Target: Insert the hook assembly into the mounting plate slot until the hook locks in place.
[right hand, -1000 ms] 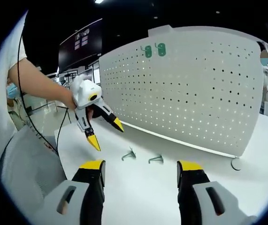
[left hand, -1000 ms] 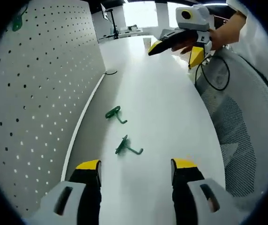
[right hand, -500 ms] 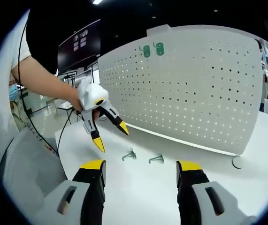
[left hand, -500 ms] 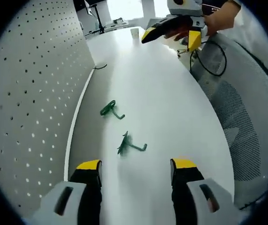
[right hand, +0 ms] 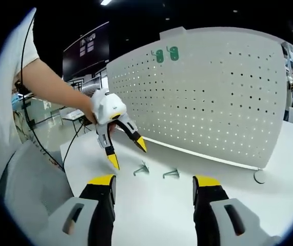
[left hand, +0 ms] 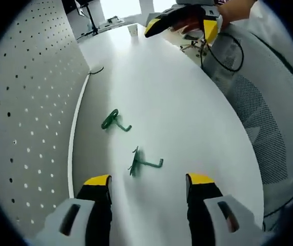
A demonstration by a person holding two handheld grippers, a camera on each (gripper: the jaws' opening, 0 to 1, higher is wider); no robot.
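Two green hooks lie loose on the white counter (left hand: 187, 113), just in front of the pegboard (right hand: 208, 97), which stands upright along the counter's far edge & serves as the mounting plate. In the left gripper view the near hook (left hand: 142, 164) sits just ahead of the left gripper (left hand: 148, 184), roughly between its yellow-tipped fingers (left hand: 97, 182); the far hook (left hand: 114, 121) lies a bit beyond, closer to the board's foot. Same pair shows in the right gripper view, near hook (right hand: 141, 169) & far hook (right hand: 171, 174) side by side.

Left gripper's fingers are spread wide w/ nothing between them – prob lined up this way so the near hook ends up in the gap for a pick. In the right gripper view the left gripper (right hand: 127, 154) hangs tilted down over the counter, near that hook, tips apart & off the surface.

Right gripper (right hand: 154, 187) also has its fingers apart & empty; it's held back, well apart from the hooks, looking at the board – likely kept clear so both hooks & board stay in view. Right gripper (left hand: 179, 20) shows at the far end of the counter in the left gripper view.

Two more green hooks (right hand: 165, 54) already hang high on the pegboard. Neither counter hook is picked up yet, so insertion hasn't begun
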